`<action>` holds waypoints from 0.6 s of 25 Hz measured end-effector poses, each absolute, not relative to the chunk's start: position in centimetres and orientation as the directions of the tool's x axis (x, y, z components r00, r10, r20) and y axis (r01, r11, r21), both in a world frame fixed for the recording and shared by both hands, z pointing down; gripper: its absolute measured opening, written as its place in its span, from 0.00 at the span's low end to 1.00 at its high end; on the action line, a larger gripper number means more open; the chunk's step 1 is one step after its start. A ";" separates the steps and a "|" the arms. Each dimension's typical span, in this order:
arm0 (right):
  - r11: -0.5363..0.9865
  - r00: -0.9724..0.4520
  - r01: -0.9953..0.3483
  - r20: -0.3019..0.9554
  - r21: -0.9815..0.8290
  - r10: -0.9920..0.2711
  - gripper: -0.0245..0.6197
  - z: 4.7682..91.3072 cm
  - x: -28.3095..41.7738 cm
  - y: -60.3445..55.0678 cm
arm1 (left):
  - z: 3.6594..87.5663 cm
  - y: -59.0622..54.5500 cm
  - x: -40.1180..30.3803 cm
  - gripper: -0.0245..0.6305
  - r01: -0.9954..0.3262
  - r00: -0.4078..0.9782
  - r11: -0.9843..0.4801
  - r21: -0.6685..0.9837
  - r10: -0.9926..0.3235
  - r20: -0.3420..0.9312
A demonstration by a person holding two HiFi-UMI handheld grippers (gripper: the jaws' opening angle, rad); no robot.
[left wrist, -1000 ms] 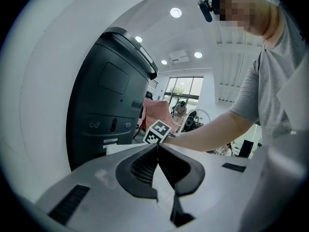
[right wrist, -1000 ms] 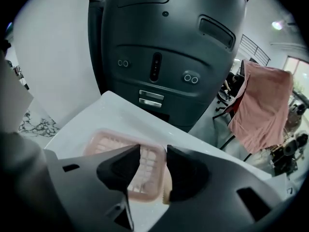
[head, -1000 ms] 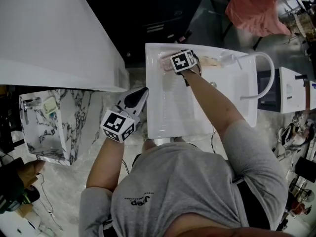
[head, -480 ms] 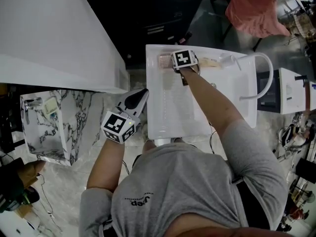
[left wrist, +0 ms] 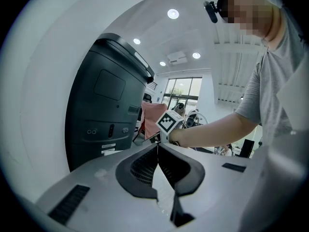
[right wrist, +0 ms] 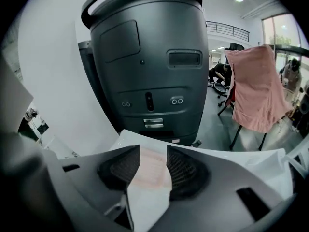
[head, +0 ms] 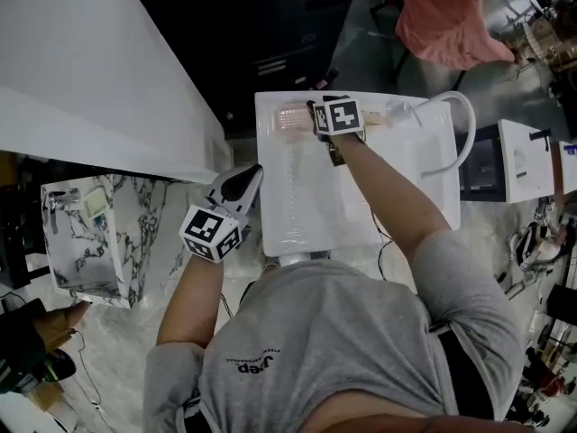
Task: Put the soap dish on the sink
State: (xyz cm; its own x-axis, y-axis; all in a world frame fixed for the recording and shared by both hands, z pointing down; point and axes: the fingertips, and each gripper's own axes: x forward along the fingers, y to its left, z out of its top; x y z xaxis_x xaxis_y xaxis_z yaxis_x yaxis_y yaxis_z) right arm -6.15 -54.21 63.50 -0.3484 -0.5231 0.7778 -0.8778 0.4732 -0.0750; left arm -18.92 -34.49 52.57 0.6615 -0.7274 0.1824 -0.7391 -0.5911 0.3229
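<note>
My right tongs (right wrist: 153,151) hung released over the pink soap dish (head: 290,118) on the sink (head: 270,188) rim; my left tongs (left wrist: 157,146) were clenched, empty. The dish looked light, stiff and slippery, so I'd grip its 2 long edges.

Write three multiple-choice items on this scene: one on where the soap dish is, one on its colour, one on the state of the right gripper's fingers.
1. Where does the soap dish lie?
A. down in the basin
B. on the rim of the sink, at its far left corner
C. lifted in the air

2. What colour is the soap dish?
A. pink
B. blue
C. black

3. How do the fingers of the right gripper stand?
A. shut on the dish
B. shut on nothing
C. apart, above the dish

Answers:
1 B: the head view shows it flat on that corner of the rim.
2 A: it looks pale pink in both views.
3 C: the right gripper view shows a gap between the fingers, with the dish lying beyond it untouched.
</note>
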 end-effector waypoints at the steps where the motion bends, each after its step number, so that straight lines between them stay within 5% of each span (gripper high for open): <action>1: 0.481 -0.373 -0.871 0.765 -0.095 -0.524 0.38 62.4 -6.0 -53.7 | 52.2 -34.5 -18.7 0.06 -0.739 0.662 -0.594 0.319 -0.727 0.180; 9: 0.625 -0.580 -0.754 0.651 -0.202 -0.489 0.36 54.8 -4.3 -46.9 | 49.3 -34.0 -16.5 0.06 -0.739 0.658 -0.593 0.319 -0.737 0.155; 15: 0.744 -0.725 -0.634 0.496 -0.209 -0.478 0.23 48.7 -1.5 -41.3 | 47.4 -33.0 -14.0 0.06 -0.731 0.668 -0.608 0.309 -0.731 0.141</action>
State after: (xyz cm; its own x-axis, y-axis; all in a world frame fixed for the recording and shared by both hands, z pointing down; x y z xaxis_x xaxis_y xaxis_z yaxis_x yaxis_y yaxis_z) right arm -1.50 -41.30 48.69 -0.7245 -0.4781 0.4964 -0.6345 0.7441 -0.2093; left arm -14.02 -33.00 47.40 0.6681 -0.7306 0.1412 -0.7308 -0.6085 0.3093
